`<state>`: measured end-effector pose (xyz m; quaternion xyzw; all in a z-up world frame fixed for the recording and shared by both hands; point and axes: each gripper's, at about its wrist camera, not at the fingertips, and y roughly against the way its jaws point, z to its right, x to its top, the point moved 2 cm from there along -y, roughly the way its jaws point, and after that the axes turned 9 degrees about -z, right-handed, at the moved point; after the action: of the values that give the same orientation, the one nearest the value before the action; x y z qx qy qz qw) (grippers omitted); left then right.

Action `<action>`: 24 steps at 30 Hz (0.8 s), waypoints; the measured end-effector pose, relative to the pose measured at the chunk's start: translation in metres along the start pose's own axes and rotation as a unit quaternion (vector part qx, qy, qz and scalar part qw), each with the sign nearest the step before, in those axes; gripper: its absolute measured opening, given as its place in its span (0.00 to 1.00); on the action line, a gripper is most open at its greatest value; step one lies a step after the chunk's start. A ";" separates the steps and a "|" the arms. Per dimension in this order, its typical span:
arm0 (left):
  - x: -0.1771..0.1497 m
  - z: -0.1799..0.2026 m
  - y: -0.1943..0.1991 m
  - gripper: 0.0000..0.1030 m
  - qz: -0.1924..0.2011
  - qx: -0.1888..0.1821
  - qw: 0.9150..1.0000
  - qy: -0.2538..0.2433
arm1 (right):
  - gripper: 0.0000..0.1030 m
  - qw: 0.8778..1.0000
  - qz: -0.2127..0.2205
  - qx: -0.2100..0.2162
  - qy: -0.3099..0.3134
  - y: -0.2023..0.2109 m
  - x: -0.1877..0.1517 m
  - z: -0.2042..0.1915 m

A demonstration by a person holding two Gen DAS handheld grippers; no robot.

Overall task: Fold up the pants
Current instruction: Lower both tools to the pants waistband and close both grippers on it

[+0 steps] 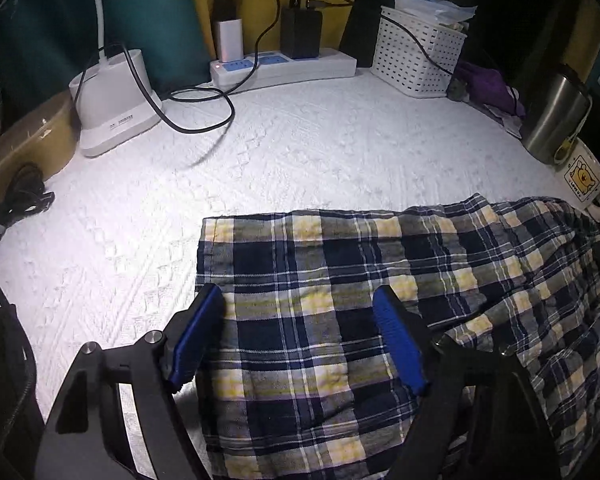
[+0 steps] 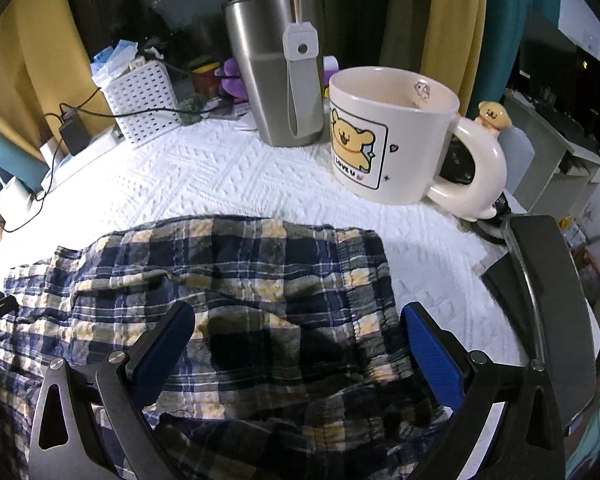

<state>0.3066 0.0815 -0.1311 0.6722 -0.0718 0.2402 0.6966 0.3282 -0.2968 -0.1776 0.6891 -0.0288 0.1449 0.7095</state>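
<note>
Plaid pants (image 1: 340, 320) in navy, yellow and white lie spread on a white textured tablecloth (image 1: 260, 152), along the near edge of the table, wrinkled and bunched toward the right side. Left gripper (image 1: 300, 308) hovers over the pants' left end with its blue-padded jaws spread wide, gripping nothing. Right gripper (image 2: 296, 320) hangs over the rumpled right end, its jaws also wide apart and empty. Beyond the pants, near the right edge, a cream cartoon-bear mug (image 2: 396, 136) stands just beside a steel travel tumbler (image 2: 276, 64). Along the far edge sit a white perforated basket (image 1: 416, 56), a power strip (image 1: 284, 66) and a white lamp base (image 1: 112, 100).
</note>
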 end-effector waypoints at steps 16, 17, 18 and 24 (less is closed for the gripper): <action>-0.003 -0.010 0.012 0.00 0.045 -0.002 0.999 -0.011 | 0.92 1.000 -0.024 0.003 -0.011 -0.008 -0.003 -0.002; 0.000 -0.013 0.013 0.00 0.049 -0.006 0.999 -0.008 | 0.88 1.000 -0.026 0.004 -0.012 -0.007 -0.003 -0.003; 0.003 -0.017 0.014 0.00 0.049 -0.013 0.999 -0.005 | 0.75 1.000 -0.024 0.003 -0.012 -0.006 -0.002 -0.005; 0.025 -0.039 0.021 0.00 0.072 -0.025 0.997 0.002 | 0.65 0.999 -0.029 0.018 -0.026 -0.003 0.003 -0.024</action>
<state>0.3110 0.1246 -0.1045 0.6474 -0.1250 0.2892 0.6940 0.3278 -0.2728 -0.1809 0.7055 -0.0246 0.1072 0.7002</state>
